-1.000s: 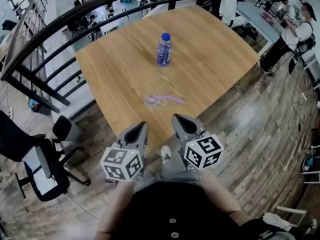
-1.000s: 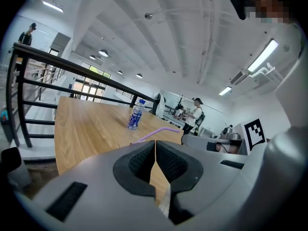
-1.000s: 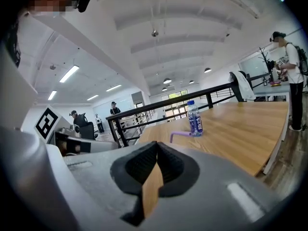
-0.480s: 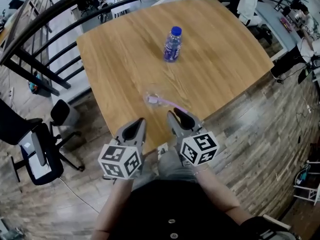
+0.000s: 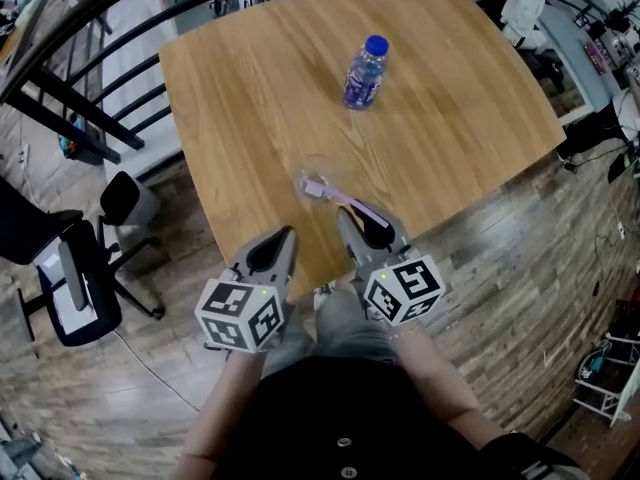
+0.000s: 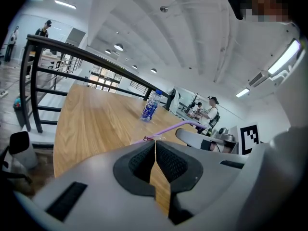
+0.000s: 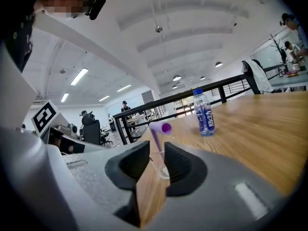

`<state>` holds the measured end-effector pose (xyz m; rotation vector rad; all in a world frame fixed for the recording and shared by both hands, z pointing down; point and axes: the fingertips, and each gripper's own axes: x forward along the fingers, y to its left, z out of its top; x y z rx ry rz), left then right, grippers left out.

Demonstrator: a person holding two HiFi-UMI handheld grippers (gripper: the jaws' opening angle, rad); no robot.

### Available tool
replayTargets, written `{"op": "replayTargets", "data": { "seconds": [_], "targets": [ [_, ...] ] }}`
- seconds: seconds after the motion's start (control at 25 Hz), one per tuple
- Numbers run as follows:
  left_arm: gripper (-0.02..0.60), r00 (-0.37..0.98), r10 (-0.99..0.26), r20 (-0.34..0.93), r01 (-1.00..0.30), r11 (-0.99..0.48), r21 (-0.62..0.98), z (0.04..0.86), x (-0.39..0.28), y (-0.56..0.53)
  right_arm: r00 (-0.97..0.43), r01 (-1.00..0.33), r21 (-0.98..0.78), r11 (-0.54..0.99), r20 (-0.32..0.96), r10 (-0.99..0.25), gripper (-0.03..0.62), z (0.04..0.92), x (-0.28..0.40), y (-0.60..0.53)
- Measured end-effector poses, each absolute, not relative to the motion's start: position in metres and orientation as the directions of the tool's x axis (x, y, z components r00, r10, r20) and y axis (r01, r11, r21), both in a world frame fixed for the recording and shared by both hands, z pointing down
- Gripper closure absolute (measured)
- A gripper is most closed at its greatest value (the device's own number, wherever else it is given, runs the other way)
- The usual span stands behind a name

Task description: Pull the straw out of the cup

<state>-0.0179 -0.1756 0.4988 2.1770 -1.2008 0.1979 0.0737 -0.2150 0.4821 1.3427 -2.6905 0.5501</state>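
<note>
1. Your right gripper (image 7: 157,154) has just opened its fingers. They stand wide with nothing pressed between them, and the free end of the purple straw (image 7: 163,128) sits just ahead of the gap.
2. Your left gripper (image 6: 155,148) has its fingers closed together and empty, near the front edge of the surface (image 5: 250,98). I'd open them and steady the cup with them, since it looks light enough to tip or come along with the straw.
3. The clear cup (image 5: 318,170) stands just beyond both grippers, and the straw leans out of it towards your right hand. Grip the straw near its end, squarely, and draw it back along its own slant.
4. The bottle (image 5: 364,72) stands well behind the cup, out of your pulling line.
5. Farther off, the railing (image 6: 72,54) and the people beyond it do not get in your way.
</note>
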Motion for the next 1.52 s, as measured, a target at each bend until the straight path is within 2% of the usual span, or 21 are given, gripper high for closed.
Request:
{"op": "replayTargets", "data": {
  "seconds": [0.28,0.6,0.96,1.52],
  "targets": [
    [0.56,0.568,-0.711,0.416,-0.804,-0.371,0.464,0.504,-0.025,-0.183,-0.605,-0.793,-0.243,0.559,0.207,-0.769,0.5,0.476,0.065,-0.229],
    [0.56,0.586,-0.702,0.406,-0.792,-0.388,0.472,0.502,-0.025,-0.184,-0.592,-0.802,-0.23,0.551,0.184,-0.784,0.558,0.469,0.065,-0.234],
    [0.56,0.598,-0.703,0.385,-0.783,-0.408,0.47,0.494,-0.021,-0.187,-0.596,-0.795,-0.261,0.547,0.177,-0.783,0.559,0.454,0.073,-0.238],
    [0.56,0.58,-0.747,0.325,-0.787,-0.412,0.459,0.465,-0.013,-0.193,-0.668,-0.726,-0.299,0.619,0.095,-0.738,0.56,0.408,0.084,-0.236]
  ]
}}
